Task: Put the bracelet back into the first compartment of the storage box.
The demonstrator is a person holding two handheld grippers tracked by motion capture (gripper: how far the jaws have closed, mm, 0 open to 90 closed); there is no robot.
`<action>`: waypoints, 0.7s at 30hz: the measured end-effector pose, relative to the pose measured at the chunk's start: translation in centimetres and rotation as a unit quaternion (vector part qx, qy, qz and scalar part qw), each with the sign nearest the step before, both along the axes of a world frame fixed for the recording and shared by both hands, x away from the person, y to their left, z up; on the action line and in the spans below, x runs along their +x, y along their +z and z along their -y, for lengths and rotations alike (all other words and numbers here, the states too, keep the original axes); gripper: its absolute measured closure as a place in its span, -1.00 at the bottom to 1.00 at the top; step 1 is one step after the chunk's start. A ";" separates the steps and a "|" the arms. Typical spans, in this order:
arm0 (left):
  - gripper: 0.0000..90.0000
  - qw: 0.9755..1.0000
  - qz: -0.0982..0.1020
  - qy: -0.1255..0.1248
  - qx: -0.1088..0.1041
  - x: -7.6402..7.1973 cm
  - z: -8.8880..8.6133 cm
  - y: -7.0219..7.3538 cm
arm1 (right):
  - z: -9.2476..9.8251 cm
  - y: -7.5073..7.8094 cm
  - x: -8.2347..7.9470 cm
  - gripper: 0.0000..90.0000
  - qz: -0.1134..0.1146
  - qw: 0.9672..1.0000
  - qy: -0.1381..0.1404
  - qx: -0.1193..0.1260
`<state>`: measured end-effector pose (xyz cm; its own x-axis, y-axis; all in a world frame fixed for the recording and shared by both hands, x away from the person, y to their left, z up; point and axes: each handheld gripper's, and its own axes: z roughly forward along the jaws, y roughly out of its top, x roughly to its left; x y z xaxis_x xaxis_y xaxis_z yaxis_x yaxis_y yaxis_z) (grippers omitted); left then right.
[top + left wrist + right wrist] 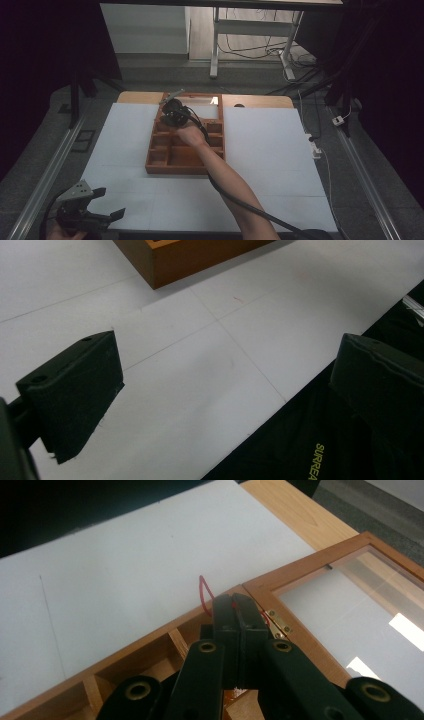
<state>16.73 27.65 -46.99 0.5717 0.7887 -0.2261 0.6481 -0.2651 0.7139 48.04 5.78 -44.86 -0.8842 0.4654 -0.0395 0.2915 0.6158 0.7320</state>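
1. While the left gripper waits at the near left corner of the white mat, its jaws stand wide with nothing between them.
2. At the middle of the table, the wooden box lies open, its glazed lid folded back flat on the far side.
3. Its compartments look bare as far as the high view shows; the hand covers the middle ones.
4. At the box's far rim, by the brass hinge, the right gripper has its jaws pinched together on a thin red loop, perhaps a rubber band.
5. I judge the loop is picked up but not yet placed; dropping it into a compartment remains.
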 end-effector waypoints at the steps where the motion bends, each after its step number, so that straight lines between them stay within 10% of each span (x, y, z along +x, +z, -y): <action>1: -0.98 1.000 -0.001 0.000 -0.001 0.0 0.0 0.0 | 0.0 -0.2 0.0 0.98 0.000 1.000 0.000 -0.002; 21: -0.98 1.000 0.001 -0.001 0.000 0.0 0.0 0.0 | -0.5 -3.9 0.4 0.97 -0.013 0.999 -0.003 -0.041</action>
<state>16.71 27.63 -46.98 0.5736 0.7872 -0.2263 0.6468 -0.2658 0.7149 48.40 6.29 -48.71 -0.8830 0.4663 -0.0542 0.3137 0.6720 0.6708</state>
